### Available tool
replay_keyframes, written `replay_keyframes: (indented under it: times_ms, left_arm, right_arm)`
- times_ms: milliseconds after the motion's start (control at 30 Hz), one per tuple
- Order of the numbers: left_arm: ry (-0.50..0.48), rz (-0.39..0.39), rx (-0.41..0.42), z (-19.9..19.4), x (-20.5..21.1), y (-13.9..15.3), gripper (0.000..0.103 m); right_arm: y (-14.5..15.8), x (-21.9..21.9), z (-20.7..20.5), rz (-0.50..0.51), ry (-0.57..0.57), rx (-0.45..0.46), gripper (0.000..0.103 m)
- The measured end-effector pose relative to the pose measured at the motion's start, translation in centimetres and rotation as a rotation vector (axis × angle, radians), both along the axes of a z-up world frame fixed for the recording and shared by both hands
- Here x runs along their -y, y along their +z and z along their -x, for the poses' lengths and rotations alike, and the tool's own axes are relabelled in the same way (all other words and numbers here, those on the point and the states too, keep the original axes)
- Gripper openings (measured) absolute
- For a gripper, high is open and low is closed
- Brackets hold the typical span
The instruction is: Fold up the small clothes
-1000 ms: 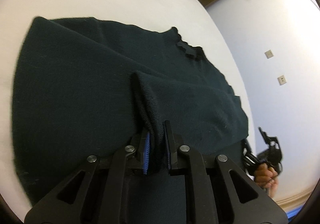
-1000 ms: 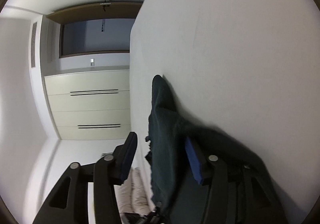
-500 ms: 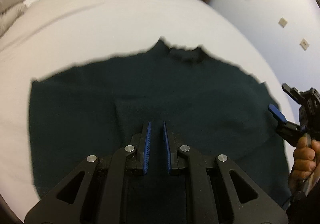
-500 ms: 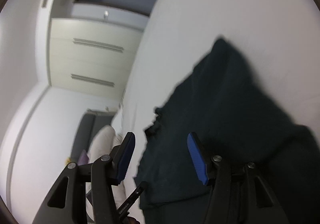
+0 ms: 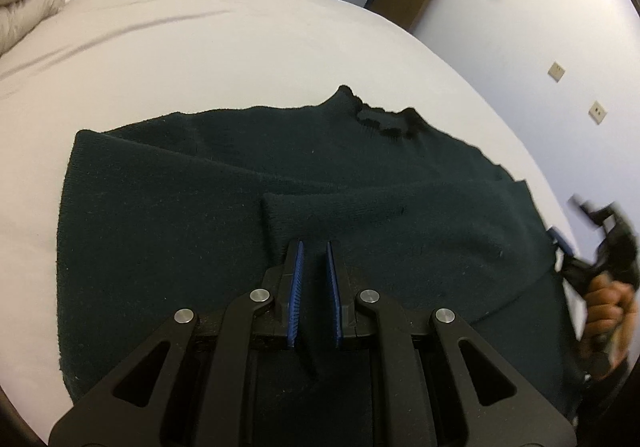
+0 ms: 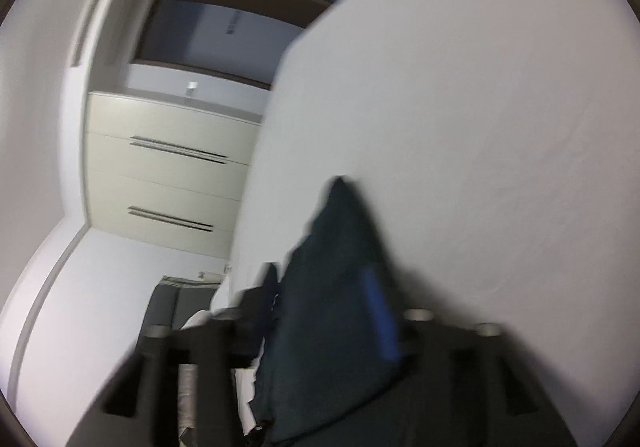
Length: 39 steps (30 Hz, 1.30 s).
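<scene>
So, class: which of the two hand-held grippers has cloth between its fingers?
The right hand-held gripper: the dark green knitted sweater rises between its spread fingers. The left hand-held gripper shows only an empty gap.

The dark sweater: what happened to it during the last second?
The left tool let go of the sleeve, which now lies flat across the sweater. The right tool swung away and came back to the sweater's side edge; it is blurred, so its grip is unclear. The sweater stays spread on the white bed.
</scene>
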<state>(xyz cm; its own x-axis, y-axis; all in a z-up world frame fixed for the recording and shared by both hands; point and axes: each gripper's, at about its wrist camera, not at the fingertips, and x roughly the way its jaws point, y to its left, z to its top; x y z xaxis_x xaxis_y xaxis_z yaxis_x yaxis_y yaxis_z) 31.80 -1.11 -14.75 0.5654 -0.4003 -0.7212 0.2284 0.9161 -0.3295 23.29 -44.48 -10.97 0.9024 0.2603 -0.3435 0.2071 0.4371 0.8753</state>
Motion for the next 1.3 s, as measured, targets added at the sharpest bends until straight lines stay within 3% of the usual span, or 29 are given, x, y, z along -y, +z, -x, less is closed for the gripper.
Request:
replay_keyframes:
  times_ms: [100, 200, 267, 300, 333, 400, 467, 500, 533, 600, 700, 767, 833, 900, 933, 1033, 1067, 1200, 1300]
  left_arm:
    - [0.003, -0.039, 0.021, 0.4, 0.6, 0.0, 0.012]
    - [0.000, -0.058, 0.034, 0.8, 0.7, -0.1, 0.012]
    - [0.002, -0.057, 0.032, 1.0, 0.5, -0.1, 0.012]
    - [0.005, -0.057, 0.031, 1.1, 0.3, 0.0, 0.012]
    - [0.006, -0.062, 0.032, 1.3, 0.1, 0.0, 0.012]
    - [0.025, -0.107, 0.037, 2.2, -0.3, 0.2, 0.012]
    - [0.040, -0.121, 0.036, 3.2, -1.1, 0.5, 0.012]
    - [0.051, -0.130, 0.039, 3.8, -1.5, 0.7, 0.012]
    - [0.065, -0.165, 0.053, 5.0, -1.9, 1.1, 0.012]
    - [0.058, -0.192, 0.107, 7.4, -2.3, 2.3, 0.012]
    - [0.062, -0.240, 0.242, 13.2, -3.0, 5.4, 0.012]
    - [0.075, -0.218, 0.322, 17.6, -3.8, 7.7, 0.012]
    - [0.078, -0.199, 0.398, 22.2, -4.3, 10.1, 0.019]
    - [0.095, -0.201, 0.449, 25.4, -4.5, 11.8, 0.066]
    - [0.133, -0.206, 0.511, 28.0, -4.7, 13.2, 0.103]
    - [0.148, -0.145, 0.762, 34.2, -5.3, 16.8, 0.103]
    - [0.138, -0.138, 0.790, 35.2, -5.2, 17.7, 0.103]
    - [0.091, -0.134, 0.811, 38.0, -4.9, 20.8, 0.103]
    - [0.037, -0.047, 0.750, 39.0, -5.7, 22.0, 0.103]
  right_arm:
    - [1.0, -3.3, -1.5, 0.034, 0.155, 0.028, 0.059]
    - [0.1, -5.8, -2.8, 0.090, 0.251, -0.008, 0.059]
    - [-1.6, -5.1, -2.9, 0.089, 0.217, -0.080, 0.040]
    - [-2.2, -4.3, -2.5, 0.072, 0.197, -0.087, 0.020]
    - [-2.7, -3.4, -1.9, 0.054, 0.170, -0.094, 0.014]
    - [-2.7, -1.1, 0.5, 0.041, 0.080, -0.075, 0.014]
    - [-1.4, 0.3, 2.9, 0.081, 0.012, -0.088, 0.022]
    - [-0.3, 0.6, 4.5, 0.142, -0.039, -0.118, 0.047]
    - [0.4, 1.4, 5.4, 0.173, -0.070, -0.129, 0.055]
    - [2.8, 1.3, 8.4, 0.243, -0.084, -0.094, 0.055]
    - [6.8, -1.2, 12.8, 0.451, -0.076, -0.067, 0.060]
    - [10.0, -4.4, 17.2, 0.634, -0.073, 0.002, 0.067]
    - [12.2, -7.3, 20.7, 0.755, -0.099, 0.084, 0.103]
    - [14.7, -10.8, 24.9, 0.884, -0.163, 0.219, 0.103]
    - [15.8, -12.5, 27.1, 0.960, -0.185, 0.284, 0.103]
    - [18.3, -15.1, 30.4, 1.078, -0.143, 0.317, 0.103]
    - [18.8, -15.6, 31.1, 1.094, -0.135, 0.320, 0.103]
    - [21.7, -17.4, 35.2, 1.156, -0.192, 0.383, 0.103]
    - [22.7, -17.3, 37.7, 1.174, -0.159, 0.416, 0.103]
